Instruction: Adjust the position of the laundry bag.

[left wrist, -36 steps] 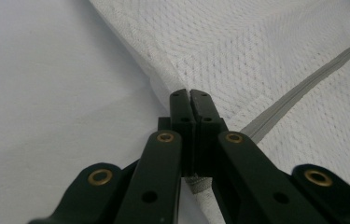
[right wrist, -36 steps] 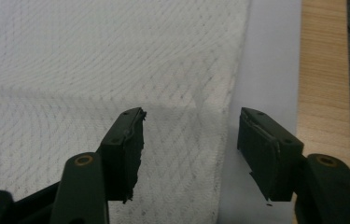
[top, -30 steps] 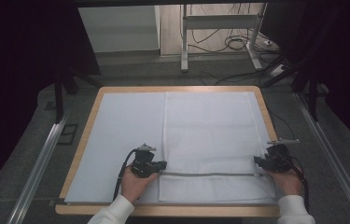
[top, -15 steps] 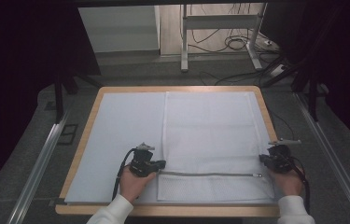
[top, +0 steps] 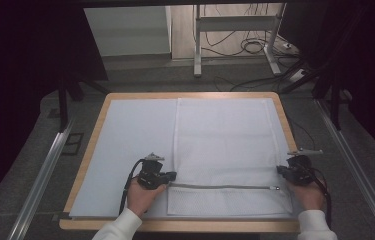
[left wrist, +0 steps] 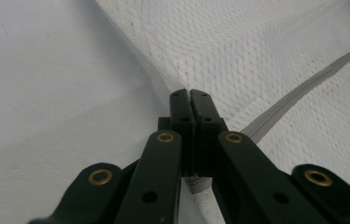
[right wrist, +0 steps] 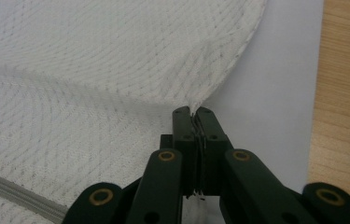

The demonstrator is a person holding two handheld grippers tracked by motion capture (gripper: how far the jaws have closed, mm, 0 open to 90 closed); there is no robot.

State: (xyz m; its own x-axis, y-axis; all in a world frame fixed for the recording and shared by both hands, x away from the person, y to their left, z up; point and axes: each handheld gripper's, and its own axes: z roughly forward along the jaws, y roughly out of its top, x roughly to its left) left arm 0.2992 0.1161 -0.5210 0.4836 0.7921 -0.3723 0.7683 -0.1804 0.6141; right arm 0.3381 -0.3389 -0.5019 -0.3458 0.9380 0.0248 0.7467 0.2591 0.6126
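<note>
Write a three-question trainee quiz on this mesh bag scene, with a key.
1. True or false: the left gripper is shut on the mesh bag.
2. What grey strip runs across the bag near its front edge?
3. The right gripper grips the bag at: A its middle, B its edge, C not at all.

Key: 1 true. 2 the zipper. 3 B.

floor: grey carpet (top: pixel 140 75) | rear: metal desk frame (top: pixel 235 30), cables (top: pixel 255 47) | sides: dark | light: dim
</note>
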